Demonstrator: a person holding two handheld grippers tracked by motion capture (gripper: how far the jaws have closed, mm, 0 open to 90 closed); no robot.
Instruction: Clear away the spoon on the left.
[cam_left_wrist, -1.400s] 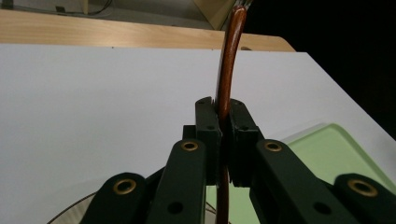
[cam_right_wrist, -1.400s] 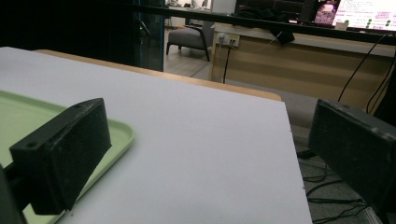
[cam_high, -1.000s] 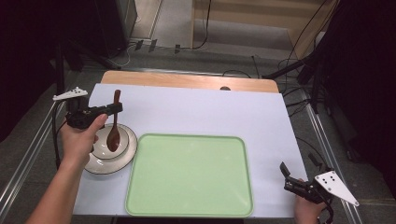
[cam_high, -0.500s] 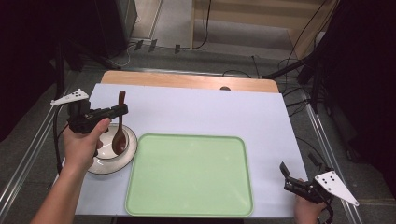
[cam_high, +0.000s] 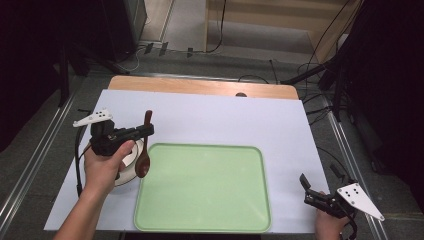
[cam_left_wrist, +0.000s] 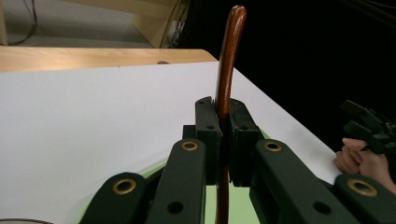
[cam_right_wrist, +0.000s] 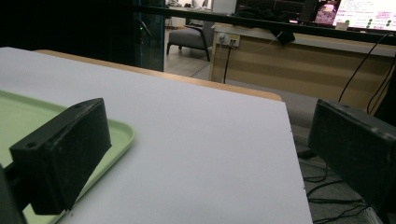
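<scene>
While the right gripper is held spread, one spoon, pinched by the left gripper, has been carried rightward off one plate toward one tray.

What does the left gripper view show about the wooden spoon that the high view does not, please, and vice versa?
Left gripper view: the left claw is clamped on the wooden spoon partway along its handle, which stands upright between the jaws. High view: the spoon's bowl hangs beside the white plate, near the edge of the green tray. Both: the right claw at the table's far corner.
</scene>
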